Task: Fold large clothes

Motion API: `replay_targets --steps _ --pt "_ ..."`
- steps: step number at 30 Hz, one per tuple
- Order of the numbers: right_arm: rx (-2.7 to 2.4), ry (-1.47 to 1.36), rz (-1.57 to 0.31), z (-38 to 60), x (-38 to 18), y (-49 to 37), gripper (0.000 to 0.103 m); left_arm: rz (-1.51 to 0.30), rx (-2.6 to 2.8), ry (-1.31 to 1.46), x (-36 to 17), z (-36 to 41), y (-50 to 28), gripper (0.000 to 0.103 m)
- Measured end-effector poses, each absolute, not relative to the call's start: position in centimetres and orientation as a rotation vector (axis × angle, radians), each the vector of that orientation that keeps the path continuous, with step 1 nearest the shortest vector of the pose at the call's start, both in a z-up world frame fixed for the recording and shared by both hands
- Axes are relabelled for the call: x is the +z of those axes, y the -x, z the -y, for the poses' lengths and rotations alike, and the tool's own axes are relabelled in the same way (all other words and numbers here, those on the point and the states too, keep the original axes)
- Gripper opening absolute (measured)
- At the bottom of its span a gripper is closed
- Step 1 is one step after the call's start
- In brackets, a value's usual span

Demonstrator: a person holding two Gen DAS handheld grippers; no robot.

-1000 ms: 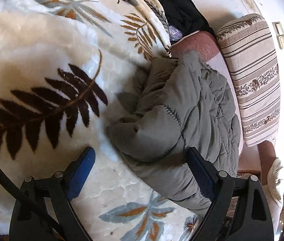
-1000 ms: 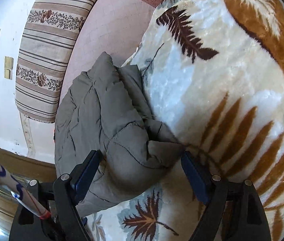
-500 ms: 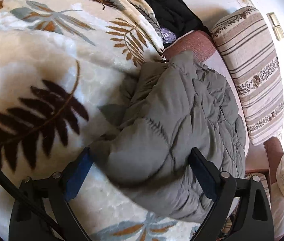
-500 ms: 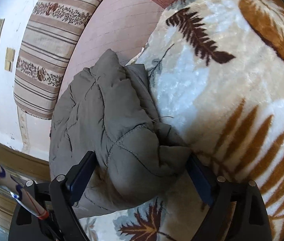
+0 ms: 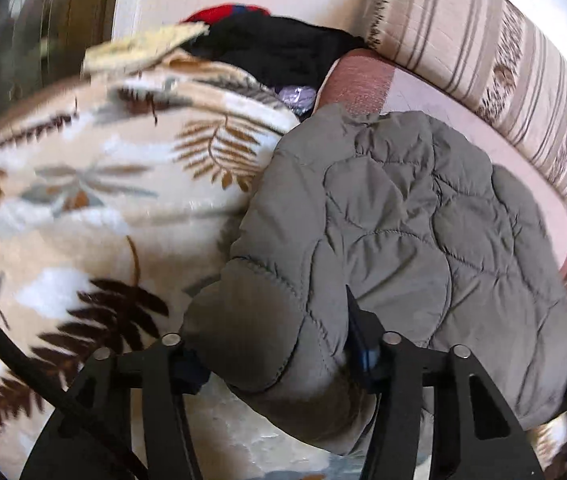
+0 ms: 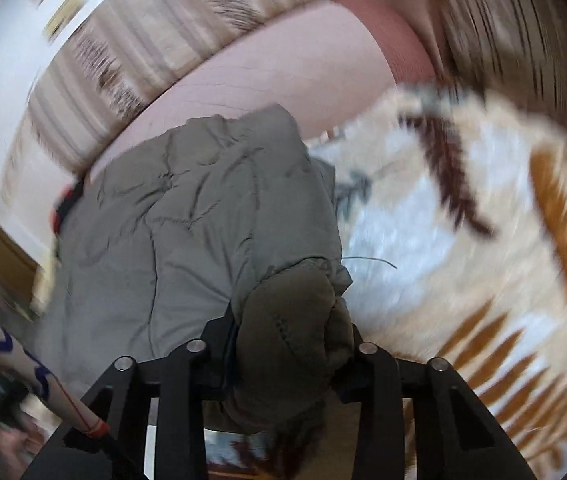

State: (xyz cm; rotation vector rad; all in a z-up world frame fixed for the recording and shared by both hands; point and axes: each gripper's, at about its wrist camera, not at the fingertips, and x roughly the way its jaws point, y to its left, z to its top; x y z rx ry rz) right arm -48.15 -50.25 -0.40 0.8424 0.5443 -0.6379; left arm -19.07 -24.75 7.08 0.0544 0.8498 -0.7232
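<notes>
From my station I see the grey quilted jacket (image 5: pixel 395 216) lying bunched on the leaf-print blanket (image 5: pixel 83 200), its far side against the pink sofa seat (image 5: pixel 423 92) below a striped cushion (image 5: pixel 503 40). The left gripper (image 5: pixel 279 344) has its jaws closing on a thick fold of the jacket; padding bulges over both pads, so I cannot make out the fingertips. The right gripper (image 6: pixel 291 340) has its jaws closing likewise on a rolled jacket (image 6: pixel 203 216) edge, which hides its pads almost fully. The right wrist view is heavily blurred: the blanket (image 6: pixel 463 240) pattern smears. A dark garment pile (image 5: pixel 283 44) behind the blanket is partly hidden. The jacket's lower edge is cut off behind the gripper frames in both views.
</notes>
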Motion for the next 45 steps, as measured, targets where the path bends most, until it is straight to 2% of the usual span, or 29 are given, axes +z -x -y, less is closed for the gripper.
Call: replay_targets --steps 15,24,34,40,45 --pt "-0.697 -0.649 -0.552 48.3 2.3 48.0 0.033 -0.752 -0.704 -0.153 8.7 24.9 20.7 0.048" --pt "-0.698 -0.603 -0.522 46.9 6.3 49.4 0.031 -0.722 -0.73 -0.14 12.1 22.9 22.7 0.045" --pt "-0.662 -0.592 -0.458 42.9 11.3 54.0 0.031 -0.734 -0.74 -0.081 14.4 16.6 25.9 0.045" --pt "-0.636 -0.635 -0.449 38.8 11.2 59.0 0.031 -0.77 -0.747 -0.079 12.9 11.2 29.5 0.045" --pt "-0.643 -0.676 -0.506 35.3 8.9 62.7 0.031 -0.847 -0.736 -0.072 10.4 7.5 31.9 0.048"
